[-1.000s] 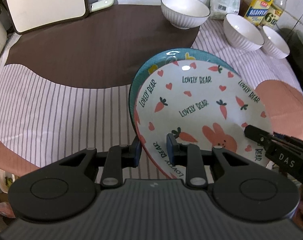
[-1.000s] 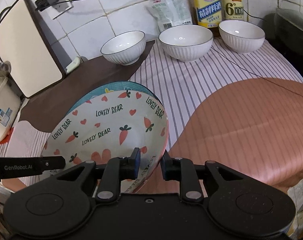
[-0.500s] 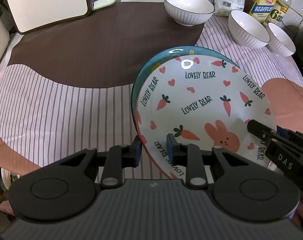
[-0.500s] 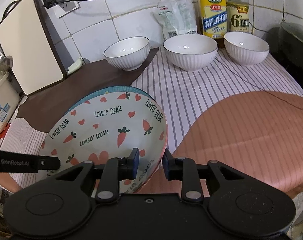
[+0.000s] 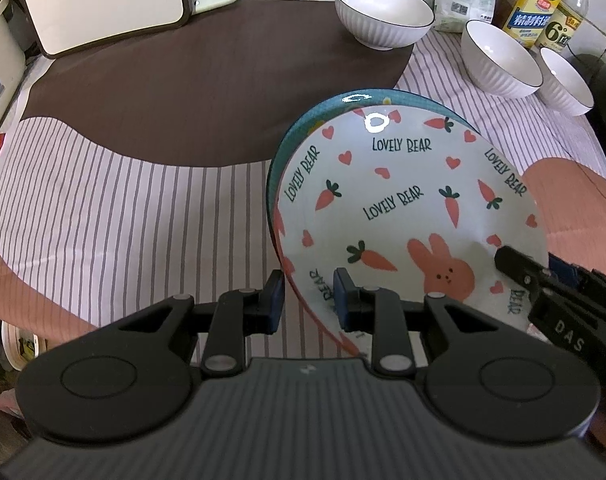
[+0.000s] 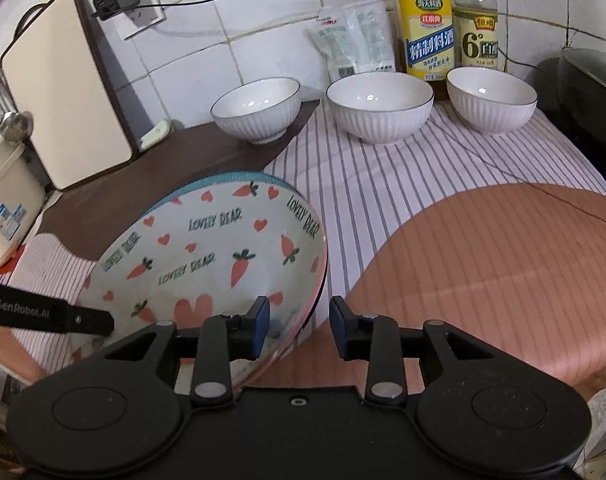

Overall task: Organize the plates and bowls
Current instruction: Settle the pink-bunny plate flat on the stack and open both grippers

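My counter (image 6: 483, 264), under its patterned cloth (image 5: 115, 216).
Three white bowls (image 6: 381, 106) sit on it before two bottles (image 6: 427, 36).

Black left claw (image 5: 307, 297), blue pads, silver rivets.

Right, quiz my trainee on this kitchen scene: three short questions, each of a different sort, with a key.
1. How many white ribbed bowls stand along the back?
2. True or false: the white carrot-print plate lies on a teal plate.
3. What is the leftmost bowl standing on? A: brown cloth patch. B: striped cloth. C: orange cloth.

Key: 1 three; 2 true; 3 A.
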Motion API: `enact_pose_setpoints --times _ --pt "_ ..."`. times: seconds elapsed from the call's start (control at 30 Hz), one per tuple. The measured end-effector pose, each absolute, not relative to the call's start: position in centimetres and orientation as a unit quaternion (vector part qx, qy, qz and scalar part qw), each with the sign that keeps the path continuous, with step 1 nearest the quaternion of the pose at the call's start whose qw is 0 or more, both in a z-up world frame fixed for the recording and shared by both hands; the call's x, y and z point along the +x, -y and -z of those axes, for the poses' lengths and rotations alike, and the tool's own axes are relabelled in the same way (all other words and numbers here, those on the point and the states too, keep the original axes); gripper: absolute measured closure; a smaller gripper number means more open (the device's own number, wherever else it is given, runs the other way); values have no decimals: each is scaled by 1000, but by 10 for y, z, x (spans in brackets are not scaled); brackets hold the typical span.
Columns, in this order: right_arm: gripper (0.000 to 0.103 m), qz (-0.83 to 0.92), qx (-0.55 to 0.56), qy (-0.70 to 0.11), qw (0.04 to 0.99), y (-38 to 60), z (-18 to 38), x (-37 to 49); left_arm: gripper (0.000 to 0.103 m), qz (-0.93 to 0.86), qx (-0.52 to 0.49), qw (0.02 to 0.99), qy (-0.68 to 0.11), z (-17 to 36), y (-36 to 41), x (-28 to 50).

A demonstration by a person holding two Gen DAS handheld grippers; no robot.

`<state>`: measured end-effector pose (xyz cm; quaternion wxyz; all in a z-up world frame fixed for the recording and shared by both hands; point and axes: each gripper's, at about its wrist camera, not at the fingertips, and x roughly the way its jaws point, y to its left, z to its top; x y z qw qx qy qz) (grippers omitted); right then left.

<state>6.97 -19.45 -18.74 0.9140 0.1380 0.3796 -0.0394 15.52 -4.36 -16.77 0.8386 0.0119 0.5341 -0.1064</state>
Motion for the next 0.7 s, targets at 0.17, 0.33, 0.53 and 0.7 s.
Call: enact_pose_setpoints --times 0.17,0.33,0.53,0.7 --pt "65 31 163 -385 908 199 182 60 79 115 11 840 -530 162 41 145" --pt "83 29 159 -386 908 192 178 59 84 125 28 848 -515 158 45 136" --pt "83 34 150 -378 913 191 181 61 84 120 24 850 -512 160 44 137" --pt "83 35 139 -371 918 188 184 61 84 115 27 853 -509 162 46 139"
